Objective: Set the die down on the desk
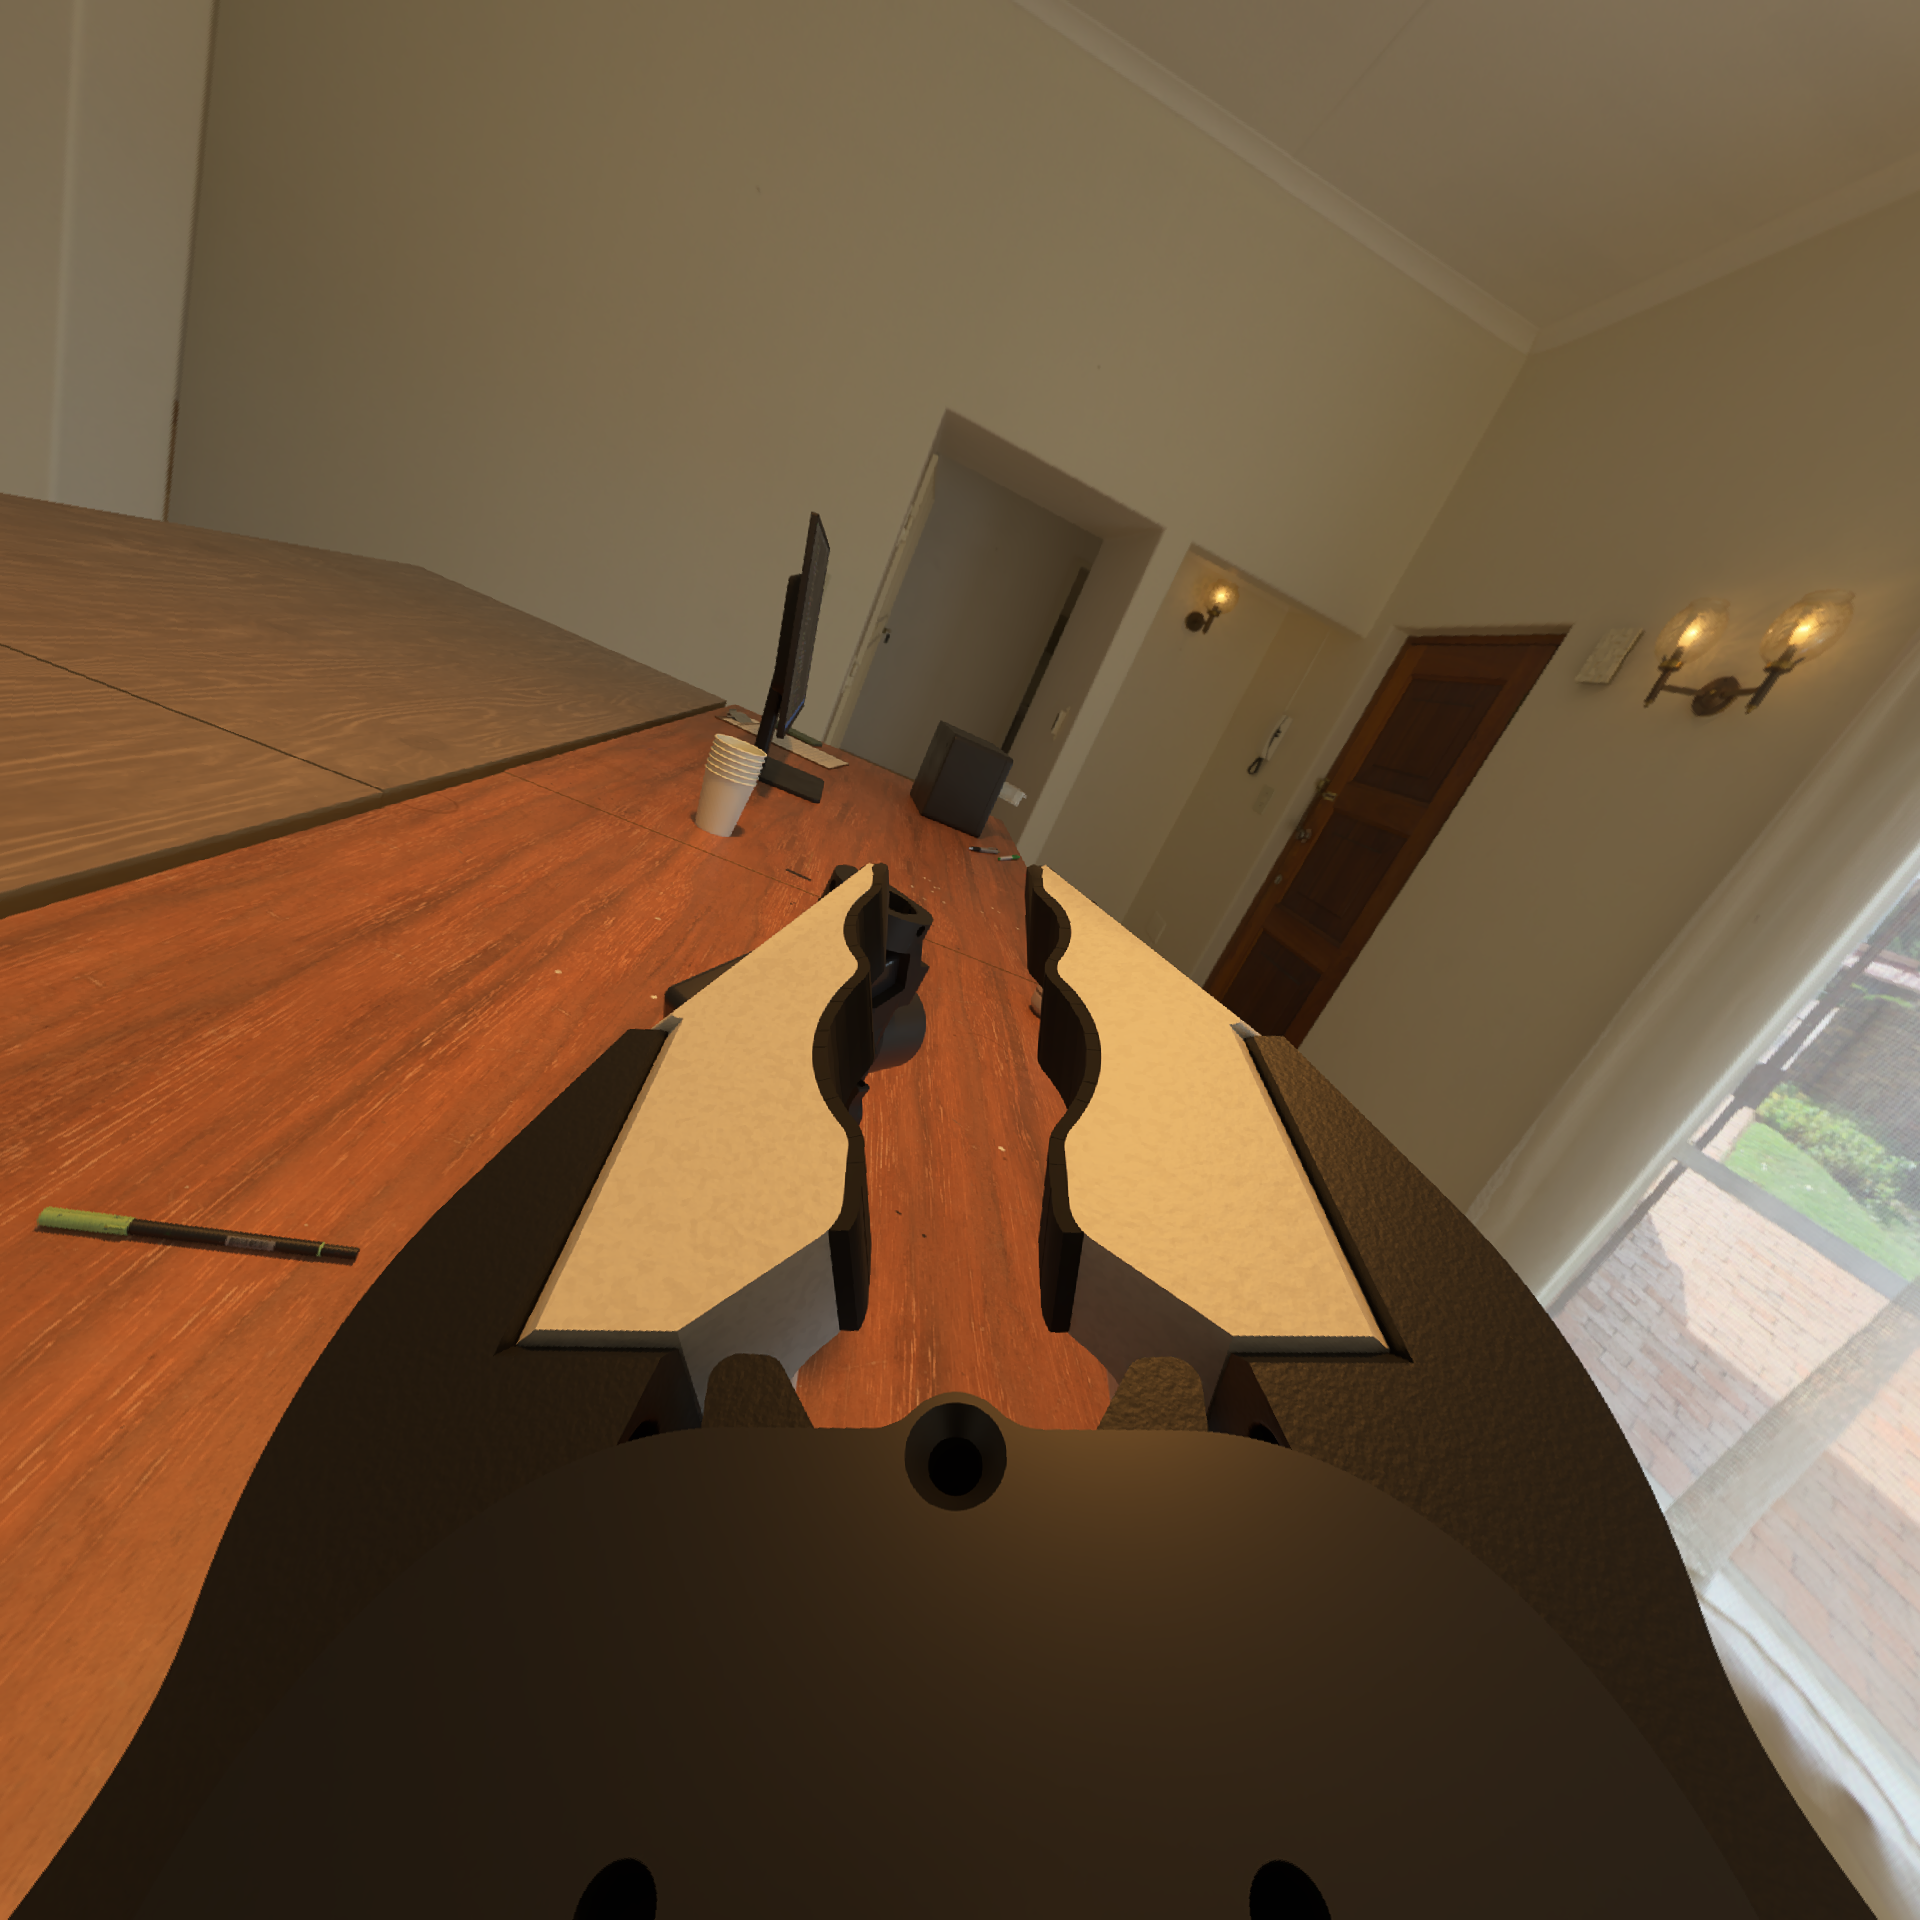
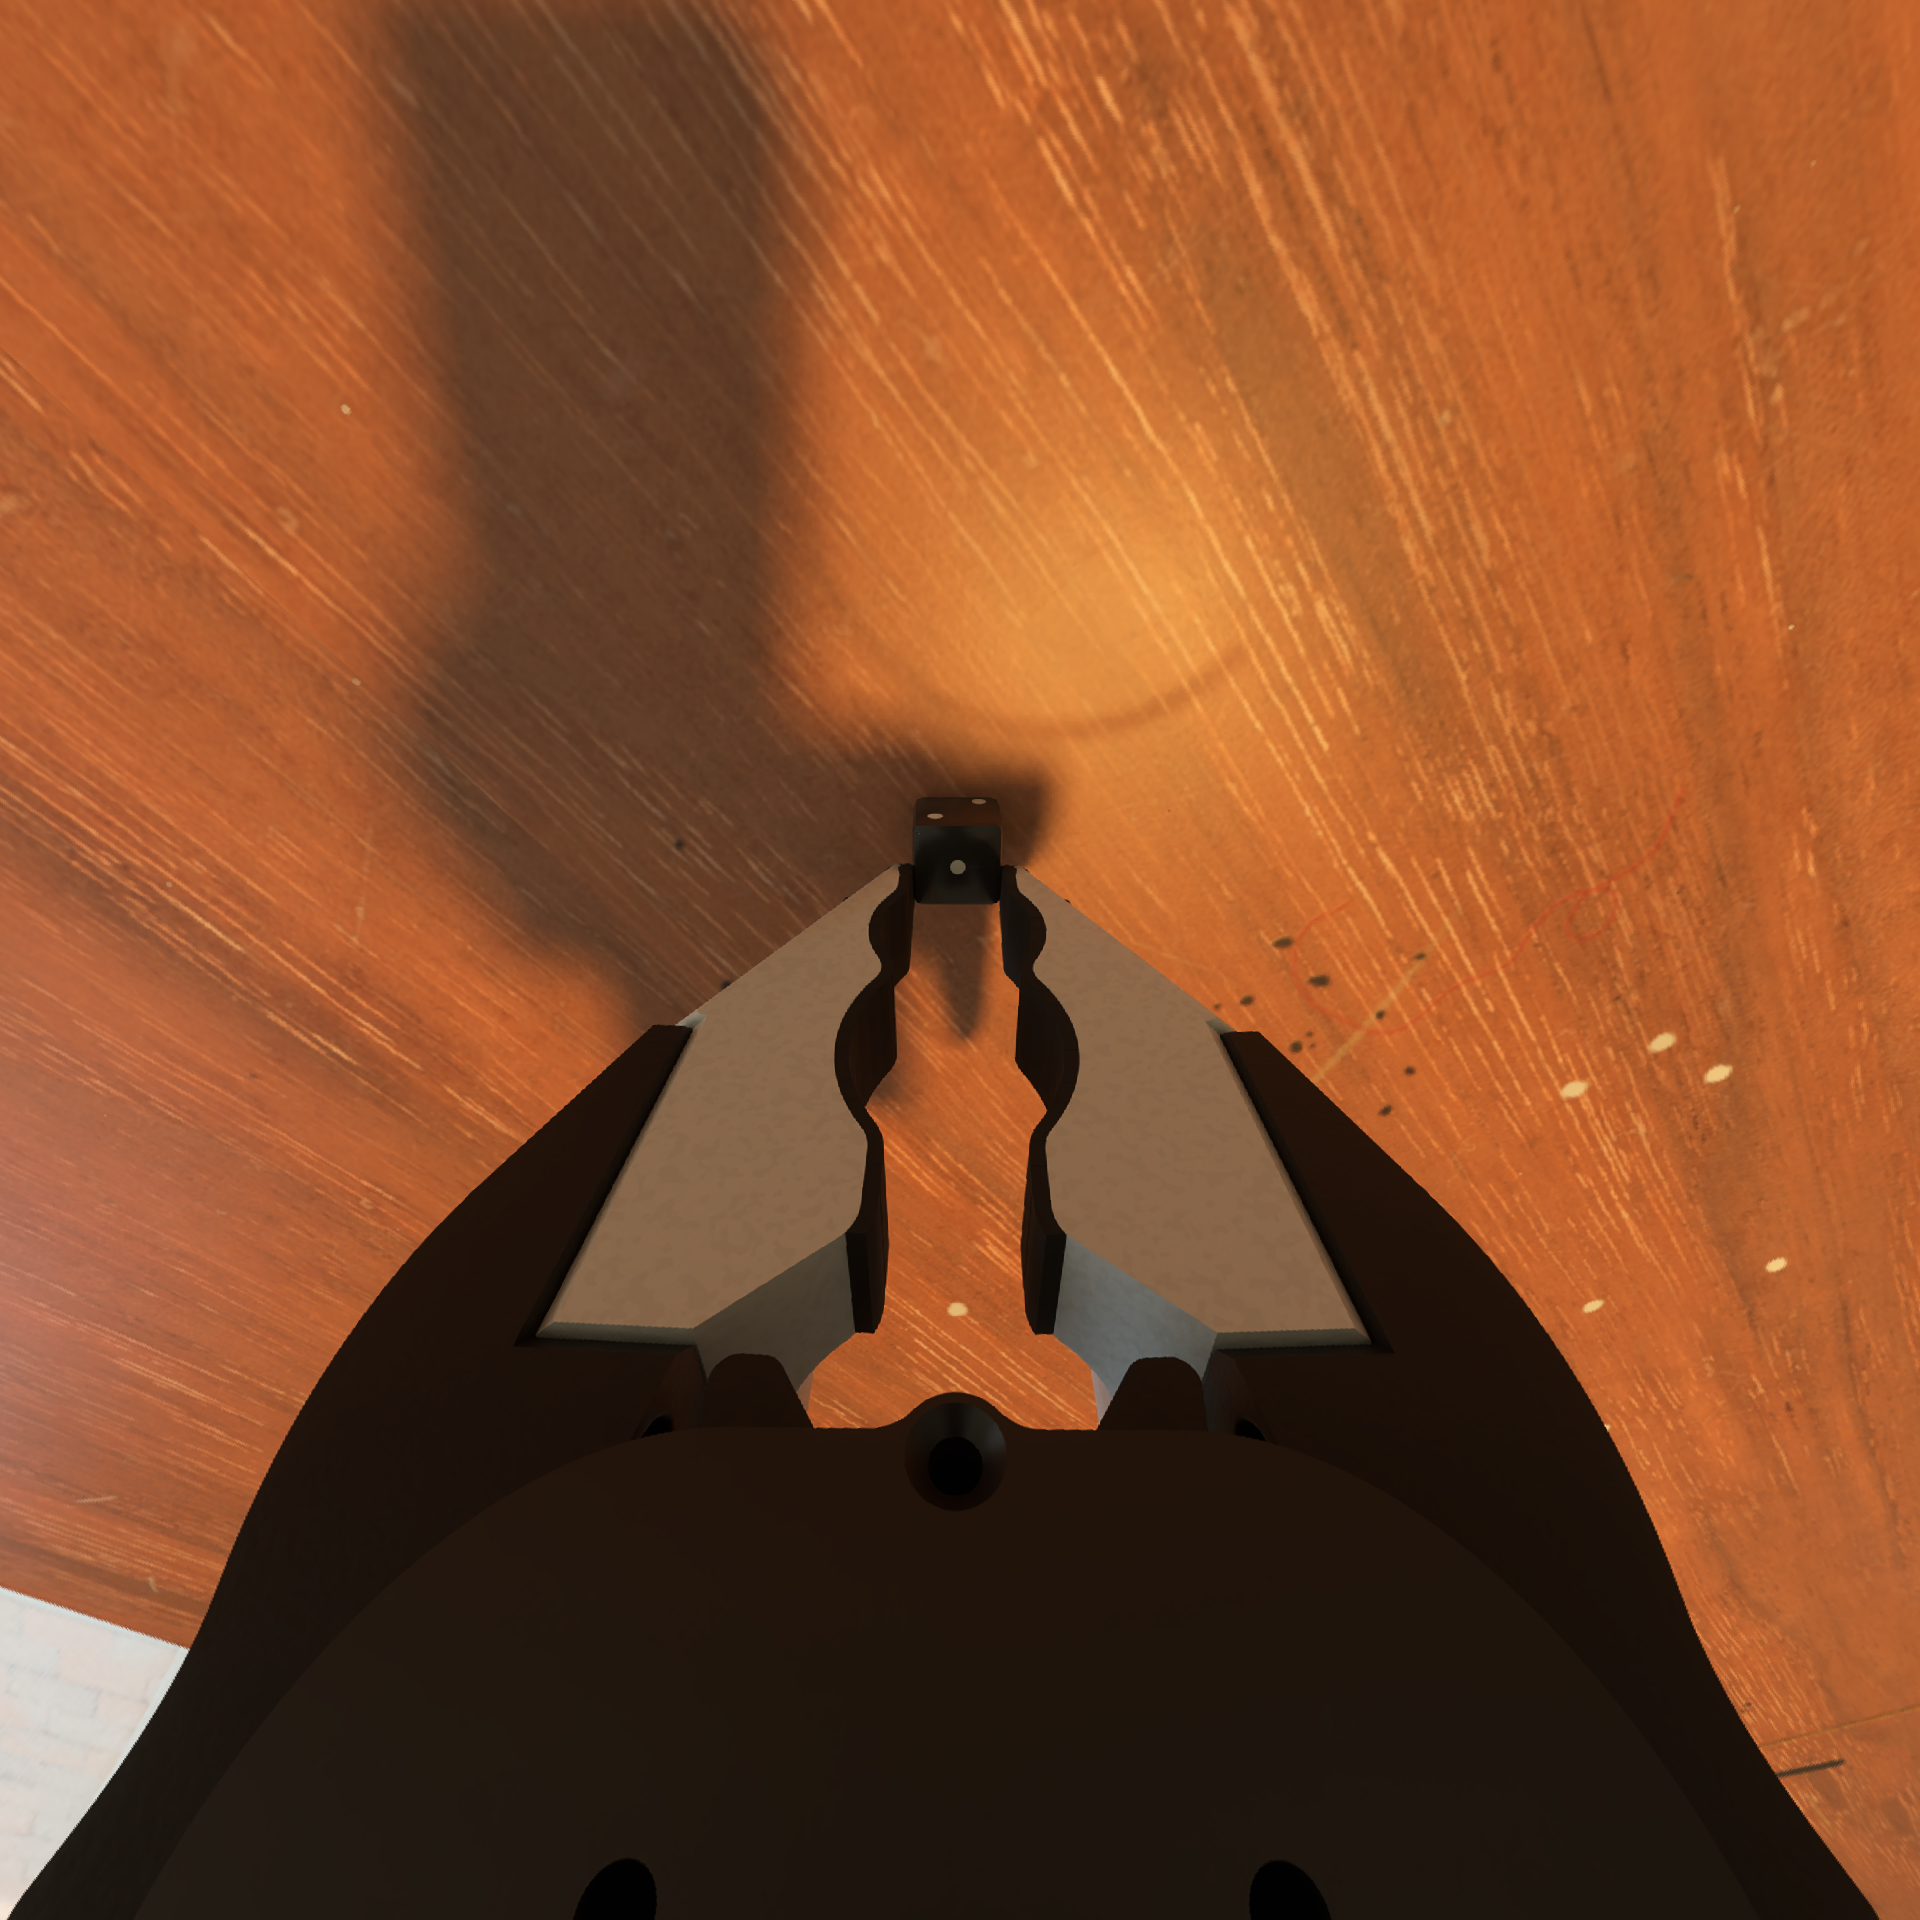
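Right gripper [image 2: 957,873]: nearest the lens in the right wrist view, pointing steeply down at the desk [image 2: 1455,468]; tips pinch the die [image 2: 957,857] from 9 and 3 o'clock.
Die location: at the fingertips, at 12 o'clock from the gripper body, over bare wood with a dark shadow directly behind it.
Die contact with desk: judged touching or nearly so; cannot be confirmed.
Die orientation: cube, no long axis; one-pip face toward the camera, a face with at least two pips toward 12 o'clock.
Left gripper [image 1: 954,883]: fingers spread, holding nothing, low over the desk.
Done: die carried down to the surface.
Remaining: part the fingers, withdraw.
Bystanders: pen [image 1: 197,1235] at 9 o'clock, cup stack [image 1: 730,781] at 11 o'clock.
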`<state>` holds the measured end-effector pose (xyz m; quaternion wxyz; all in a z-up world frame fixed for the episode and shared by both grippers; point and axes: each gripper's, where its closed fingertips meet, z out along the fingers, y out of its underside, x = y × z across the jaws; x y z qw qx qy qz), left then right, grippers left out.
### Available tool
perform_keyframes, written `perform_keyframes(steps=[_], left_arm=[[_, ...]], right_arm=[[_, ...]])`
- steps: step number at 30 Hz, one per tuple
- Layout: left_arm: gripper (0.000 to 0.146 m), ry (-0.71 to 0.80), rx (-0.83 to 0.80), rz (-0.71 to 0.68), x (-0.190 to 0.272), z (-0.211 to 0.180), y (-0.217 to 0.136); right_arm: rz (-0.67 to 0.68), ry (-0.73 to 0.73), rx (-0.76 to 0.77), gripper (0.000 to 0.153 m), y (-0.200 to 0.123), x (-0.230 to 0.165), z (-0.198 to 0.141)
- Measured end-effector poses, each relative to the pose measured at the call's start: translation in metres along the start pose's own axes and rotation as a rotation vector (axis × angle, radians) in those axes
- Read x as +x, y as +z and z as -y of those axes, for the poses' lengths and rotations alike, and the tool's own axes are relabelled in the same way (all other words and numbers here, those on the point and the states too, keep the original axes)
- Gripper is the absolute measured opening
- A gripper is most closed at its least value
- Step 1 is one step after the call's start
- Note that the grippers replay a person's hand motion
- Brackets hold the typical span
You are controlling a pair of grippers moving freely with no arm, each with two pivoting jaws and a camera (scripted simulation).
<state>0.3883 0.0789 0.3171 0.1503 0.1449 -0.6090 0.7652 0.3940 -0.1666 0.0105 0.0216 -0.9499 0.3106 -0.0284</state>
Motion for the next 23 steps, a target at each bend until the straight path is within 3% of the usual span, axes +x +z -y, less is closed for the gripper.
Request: perform_keyframes(steps=[9,13,17,23], left_arm=[[0.026,-0.002,-0.003,-0.003,0.001,0.0,0.0],[0.026,0.001,0.005,0.0,0.001,0.002,-0.002],[0.026,0.014,0.034,0.022,-0.001,0.011,-0.011],[0.025,0.071,0.056,0.09,-0.003,0.021,-0.022]], right_arm=[[0.033,0.03,0.016,0.022,0.0,-0.002,0.002],[0.009,0.04,0.128,0.025,-0.02,0.004,0.01],[-0.182,0.066,0.369,0.027,-0.073,0.03,0.026],[-0.63,0.082,0.838,0.034,-0.19,0.062,0.052]])
